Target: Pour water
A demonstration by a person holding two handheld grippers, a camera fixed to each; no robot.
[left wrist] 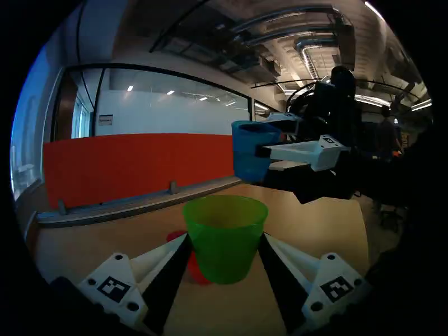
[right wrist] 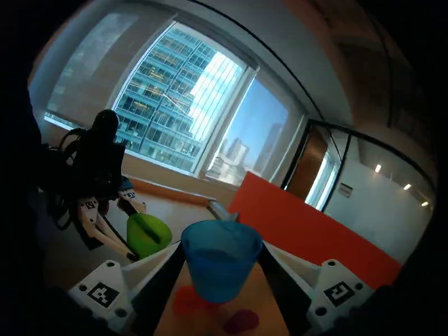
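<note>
A green translucent cup (left wrist: 225, 243) stands upright between the fingers of my left gripper (left wrist: 225, 239), which is shut on it just above the wooden table (left wrist: 313, 224). Above and behind it hangs a blue cup (left wrist: 250, 151), roughly upright, with my right gripper (left wrist: 267, 158) shut on it from the right. In the right gripper view the blue cup (right wrist: 221, 266) sits between the right gripper's (right wrist: 221, 253) fingers, and the green cup (right wrist: 147, 234) is lower left in the left gripper (right wrist: 127, 223). Whether either cup holds water I cannot tell.
A red cup (left wrist: 194, 264) stands on the table behind the green cup's left side; red shapes (right wrist: 187, 299) lie below the blue cup. An orange partition (left wrist: 134, 162) with a grey rail borders the table's far edge. A person stands at far right (left wrist: 386, 134).
</note>
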